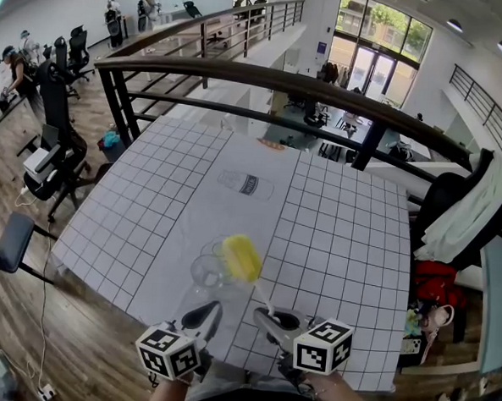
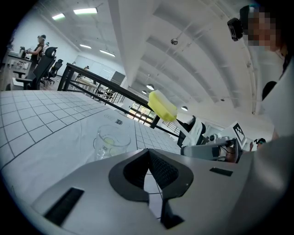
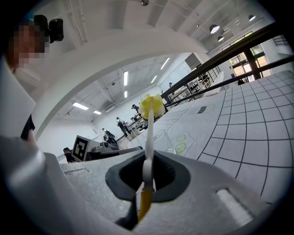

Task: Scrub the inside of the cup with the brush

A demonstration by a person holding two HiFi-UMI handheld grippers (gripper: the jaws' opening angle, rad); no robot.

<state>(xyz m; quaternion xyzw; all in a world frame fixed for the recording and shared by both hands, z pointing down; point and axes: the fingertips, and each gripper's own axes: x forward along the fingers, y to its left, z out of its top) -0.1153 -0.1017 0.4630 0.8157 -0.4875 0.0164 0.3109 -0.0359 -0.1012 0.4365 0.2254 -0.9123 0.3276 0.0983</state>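
While the white, black-gridded tabletop spreads below a dark railing, your right claw pinches the brush by its thin white handle, blocky yellow head just above the clear cup; your left claw is closed, empty

Your cup is clear and glossy (glass or plastic, you cannot tell). Your brush pairs a porous yellow foam head with a smooth white plastic stem. The table is matt white; the floor is wood.

Open-plan office mezzanine, black railing, swivel chairs, people working, strip lights
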